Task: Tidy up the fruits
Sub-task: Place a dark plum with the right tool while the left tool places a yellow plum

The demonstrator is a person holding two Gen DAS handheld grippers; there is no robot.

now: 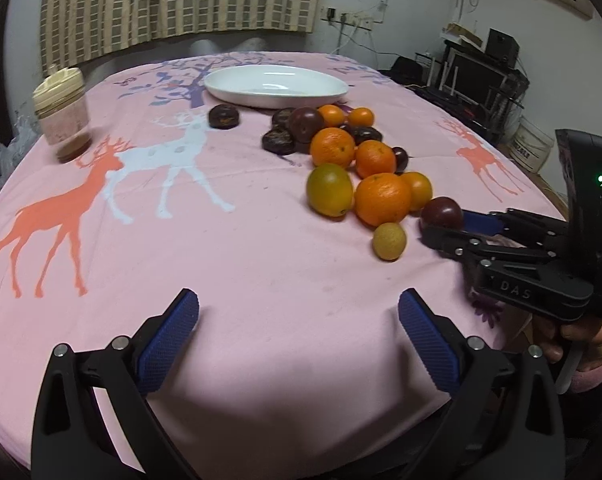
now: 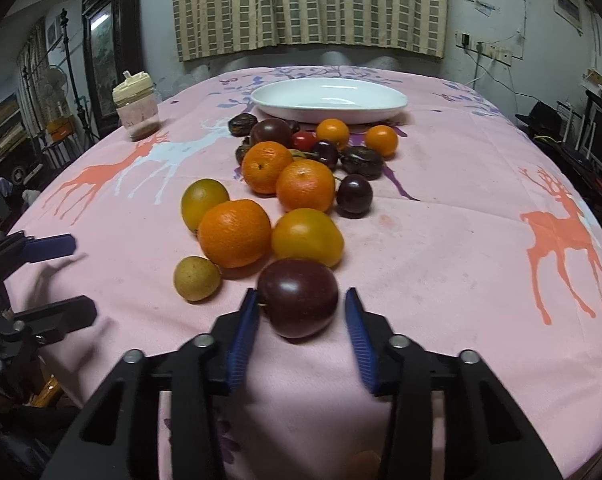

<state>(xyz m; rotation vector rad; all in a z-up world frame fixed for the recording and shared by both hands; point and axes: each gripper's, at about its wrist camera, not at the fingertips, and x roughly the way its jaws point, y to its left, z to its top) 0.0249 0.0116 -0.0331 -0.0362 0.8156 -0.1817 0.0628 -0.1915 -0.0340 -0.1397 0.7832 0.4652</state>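
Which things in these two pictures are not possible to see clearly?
- Right gripper contact with the dark plum: right wrist view shows a gap on one side; left wrist view too small.
- Jar contents: blurred.
- Dark fruits behind the oranges: partly hidden.

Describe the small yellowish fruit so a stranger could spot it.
Start at the white plate on the pink cloth and follow the fruit pile toward the camera. The small fruit sits at the pile's near left corner, beside a big orange: dull, speckled, the smallest yellowish one.
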